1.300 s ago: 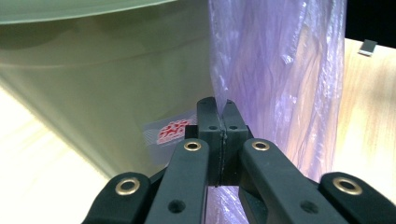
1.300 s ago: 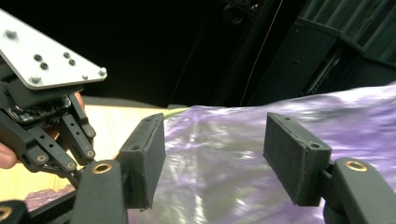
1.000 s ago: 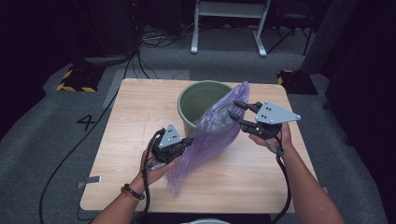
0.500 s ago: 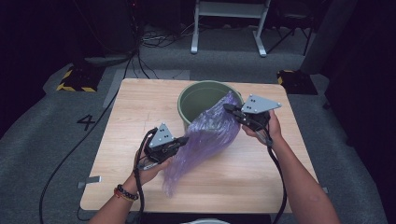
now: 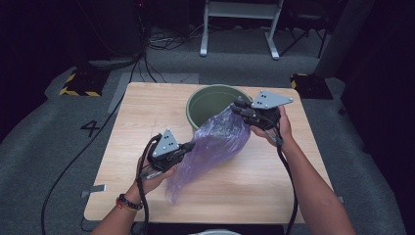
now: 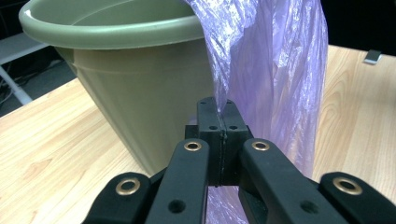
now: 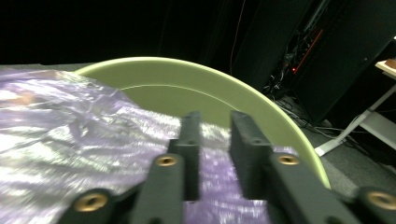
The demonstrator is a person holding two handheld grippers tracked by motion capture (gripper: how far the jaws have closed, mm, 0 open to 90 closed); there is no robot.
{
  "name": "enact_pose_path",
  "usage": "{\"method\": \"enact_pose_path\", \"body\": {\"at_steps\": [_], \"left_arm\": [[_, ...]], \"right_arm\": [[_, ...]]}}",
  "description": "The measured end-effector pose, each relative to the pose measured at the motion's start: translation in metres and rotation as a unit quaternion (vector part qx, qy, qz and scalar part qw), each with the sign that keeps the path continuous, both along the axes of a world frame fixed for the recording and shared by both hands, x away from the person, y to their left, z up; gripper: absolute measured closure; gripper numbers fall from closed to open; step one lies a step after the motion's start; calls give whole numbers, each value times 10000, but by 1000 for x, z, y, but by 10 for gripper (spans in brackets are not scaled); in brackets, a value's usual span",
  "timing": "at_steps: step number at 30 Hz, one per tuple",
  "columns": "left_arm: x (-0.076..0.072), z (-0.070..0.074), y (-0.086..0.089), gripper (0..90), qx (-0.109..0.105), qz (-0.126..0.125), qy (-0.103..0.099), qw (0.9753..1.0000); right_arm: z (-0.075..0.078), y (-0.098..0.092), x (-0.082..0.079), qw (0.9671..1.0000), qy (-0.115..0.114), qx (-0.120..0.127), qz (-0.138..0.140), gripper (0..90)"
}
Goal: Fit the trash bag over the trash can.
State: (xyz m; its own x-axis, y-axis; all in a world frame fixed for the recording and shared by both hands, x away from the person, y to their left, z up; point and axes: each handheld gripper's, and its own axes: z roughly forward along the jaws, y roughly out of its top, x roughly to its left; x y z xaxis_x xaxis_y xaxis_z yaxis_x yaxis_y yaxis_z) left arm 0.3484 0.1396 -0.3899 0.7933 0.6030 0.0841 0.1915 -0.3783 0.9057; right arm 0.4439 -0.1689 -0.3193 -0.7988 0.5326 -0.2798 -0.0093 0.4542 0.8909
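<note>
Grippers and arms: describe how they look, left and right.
Both the left gripper and the right gripper are black, each topped by a grey three-cornered plate with small dark holes. Their jaws are flat black bars on arms with brass-coloured rivets. A black cable trails from each. The forearms are bare; the left wrist wears a dark beaded bracelet.
</note>
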Motion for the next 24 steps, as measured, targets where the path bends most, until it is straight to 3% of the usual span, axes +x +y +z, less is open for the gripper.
{"method": "enact_pose_path", "body": {"at_steps": [2, 8, 12, 19, 24], "left_arm": [[-2, 0, 0, 900, 42, -5, -17, 10000], [-3, -1, -2, 900, 60, -26, -11, 10000], [-2, -2, -3, 899, 91, -38, -9, 10000], [-1, -4, 0, 900, 34, 19, 48, 10000], [-1, -5, 0, 900, 17, 8, 49, 10000]], "right_arm": [[4, -11, -7, 9999, 80, 139, 46, 625], [5, -32, -23, 9995, 40, 313, 72, 500], [1, -46, -35, 9989, 42, 427, 213, 517], [-20, -63, -55, 9989, -61, 427, 159, 428], [-39, -62, -62, 9992, -140, 382, 24, 369]]}}
